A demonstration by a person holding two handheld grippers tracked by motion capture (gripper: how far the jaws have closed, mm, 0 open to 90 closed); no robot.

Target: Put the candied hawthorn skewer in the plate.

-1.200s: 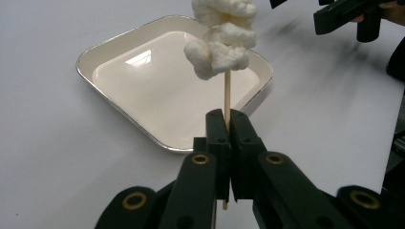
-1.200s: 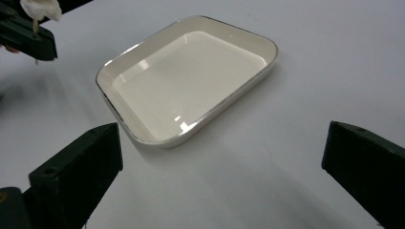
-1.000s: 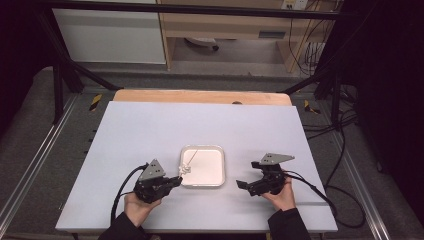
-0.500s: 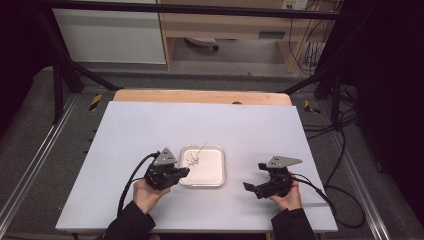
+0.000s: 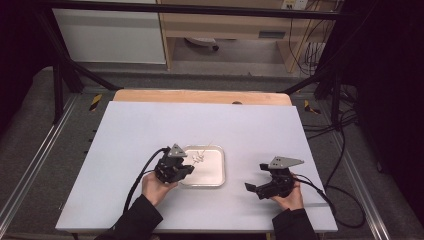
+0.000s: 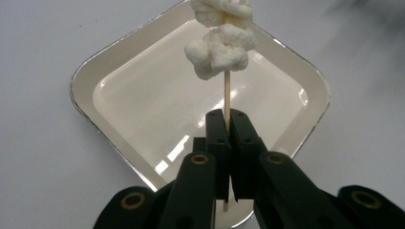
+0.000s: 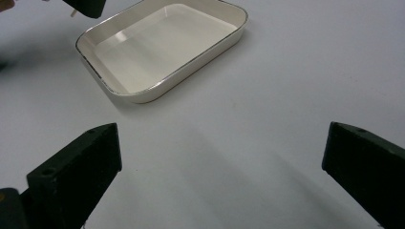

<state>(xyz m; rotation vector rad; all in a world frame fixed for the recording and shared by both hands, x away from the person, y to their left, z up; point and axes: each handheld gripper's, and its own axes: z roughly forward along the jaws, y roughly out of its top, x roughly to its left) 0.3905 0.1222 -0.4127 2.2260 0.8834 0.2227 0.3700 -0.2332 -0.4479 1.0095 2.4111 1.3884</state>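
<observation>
A thin wooden skewer (image 6: 227,90) carries white puffy lumps (image 6: 222,43) on its upper part. My left gripper (image 6: 228,119) is shut on the skewer's lower end. It holds the skewer above a cream tray with a silver rim (image 6: 81,81). In the high view the left gripper (image 5: 188,168) hangs at the left edge of the tray (image 5: 215,175), and the lumps (image 5: 200,158) sit over its far left part. My right gripper (image 5: 252,189) stands open to the right of the tray, with bare table between its jaws (image 7: 223,143). The tray (image 7: 162,43) lies ahead of it.
The pale table top (image 5: 150,130) ends at a wooden strip (image 5: 200,96) along its far edge. Metal rails (image 5: 30,170) run down both sides. Cables (image 5: 345,200) trail off the right edge. A piece of the left gripper (image 7: 86,5) shows at the top left of the right gripper view.
My left gripper has carried the skewer to the right and a little away from the person, up to the tray's left edge. The right gripper has barely shifted.
</observation>
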